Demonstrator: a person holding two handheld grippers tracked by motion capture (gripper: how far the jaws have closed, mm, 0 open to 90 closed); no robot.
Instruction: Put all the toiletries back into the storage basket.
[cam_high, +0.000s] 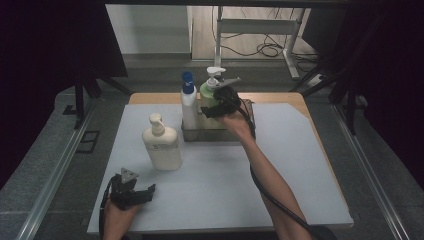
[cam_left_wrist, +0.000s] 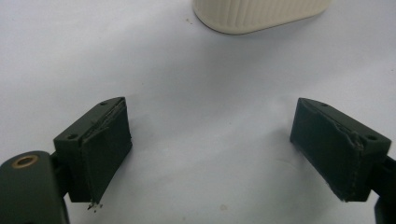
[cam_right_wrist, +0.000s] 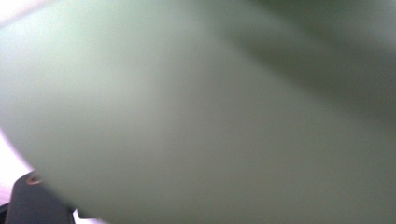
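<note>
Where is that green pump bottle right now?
In the high view, the green pump bottle stands in the metal basket at the table's far middle, right of the blue-capped bottle, at the right tongs.

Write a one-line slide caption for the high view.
Right gripper holds a green pump bottle over the metal basket; left gripper rests open beside a cream bottle.

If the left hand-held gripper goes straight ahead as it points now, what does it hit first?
Probably the cream pump bottle: the left hand-held gripper has open jaws and bare table between, though the bottle sits slightly off-centre.
</note>
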